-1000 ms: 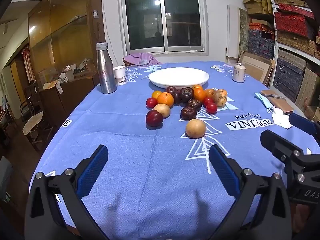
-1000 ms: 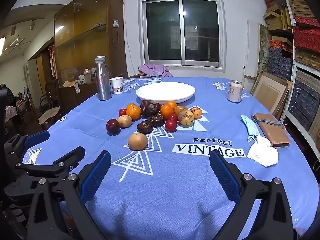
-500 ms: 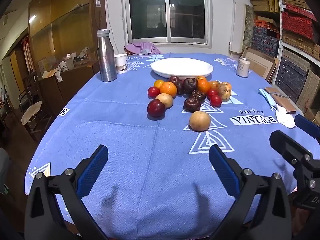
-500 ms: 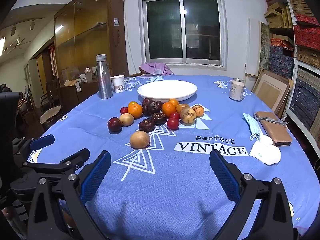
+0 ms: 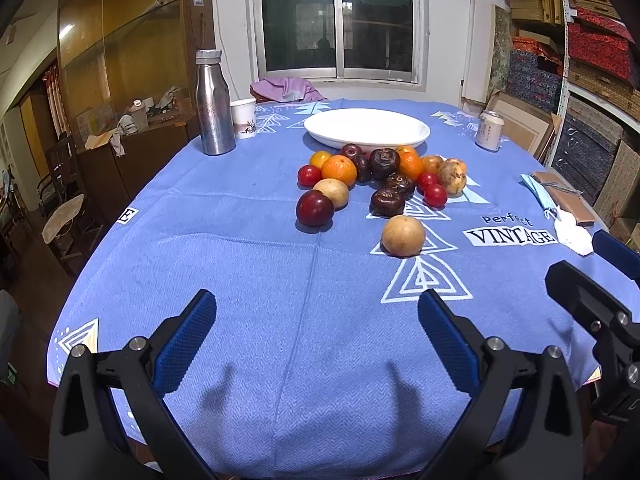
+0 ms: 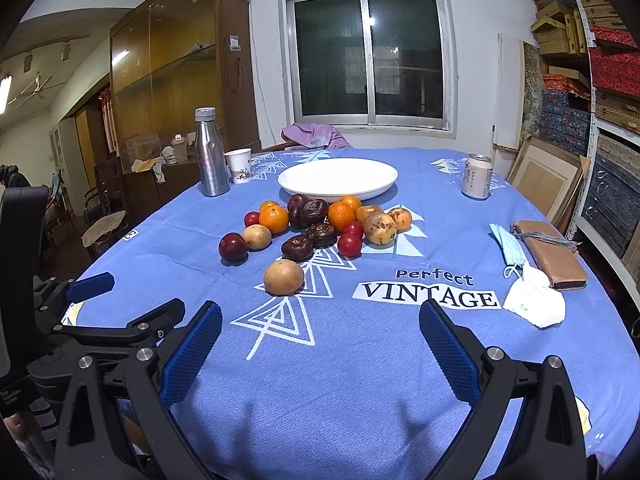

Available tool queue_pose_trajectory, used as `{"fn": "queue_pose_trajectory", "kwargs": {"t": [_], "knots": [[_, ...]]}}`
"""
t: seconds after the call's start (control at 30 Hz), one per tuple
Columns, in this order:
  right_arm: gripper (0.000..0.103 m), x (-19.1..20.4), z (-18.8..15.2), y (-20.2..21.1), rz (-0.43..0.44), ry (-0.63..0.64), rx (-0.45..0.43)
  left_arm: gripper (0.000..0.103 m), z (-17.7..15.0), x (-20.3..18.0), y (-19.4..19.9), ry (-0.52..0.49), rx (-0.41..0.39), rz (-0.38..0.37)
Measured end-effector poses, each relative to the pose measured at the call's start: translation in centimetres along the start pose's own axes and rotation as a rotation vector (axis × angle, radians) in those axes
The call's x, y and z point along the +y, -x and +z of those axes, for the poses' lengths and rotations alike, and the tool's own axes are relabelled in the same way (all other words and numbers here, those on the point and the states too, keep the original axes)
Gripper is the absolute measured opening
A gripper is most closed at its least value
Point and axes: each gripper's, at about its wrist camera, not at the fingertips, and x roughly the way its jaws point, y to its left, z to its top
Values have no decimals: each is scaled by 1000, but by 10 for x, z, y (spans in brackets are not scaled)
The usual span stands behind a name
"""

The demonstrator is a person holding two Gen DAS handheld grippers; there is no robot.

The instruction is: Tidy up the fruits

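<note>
Blue pads up front: the left gripper [image 5: 316, 332] is spread wide and empty, low over the near edge of the tablecloth [image 5: 280, 300], and the right gripper [image 6: 320, 342] beside it is spread just as wide, holding nothing either. Each one shows at the edge of the other's view.

Past the fingers, a tan round fruit [image 5: 403, 236] sits alone on a white triangle print, nearest of all. Just behind it, a dark red plum [image 5: 315, 208] on the left touches a pale fruit [image 5: 331, 192], and a dark wrinkled fruit [image 5: 387, 201] lies to the right. Then the main pile [image 6: 328, 220]: oranges, small red ones, more dark ones, a speckled yellow one, all bunched together on the cloth. Right behind the pile stands the white plate [image 5: 367, 127], with no fruit on it.

Off to the right, a mask [image 6: 510, 248], a tissue [image 6: 534, 300] and a brown wallet [image 6: 554, 254]. Further back, a steel bottle [image 5: 214, 120] and paper cup [image 5: 243, 118] on the left, a can [image 6: 477, 176] on the right, and the window [image 6: 368, 56] beyond.
</note>
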Motion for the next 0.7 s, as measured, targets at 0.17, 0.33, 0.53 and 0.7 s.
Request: {"fn": "queue_pose_trajectory", "kwargs": {"t": [0.17,0.33,0.53,0.7], "knots": [[100,-1,0,-1,5,0,2,99,-1,0,-1,0,1,0],[100,-1,0,-1,8,-2,2,99,-3,0,-1,1,5,1],[100,-1,0,-2,11,-3,6,99,-4,1,-4,5,15,2],[100,-1,-1,-2,14,-5,7,99,-4,1,-4,5,17,0]]}}
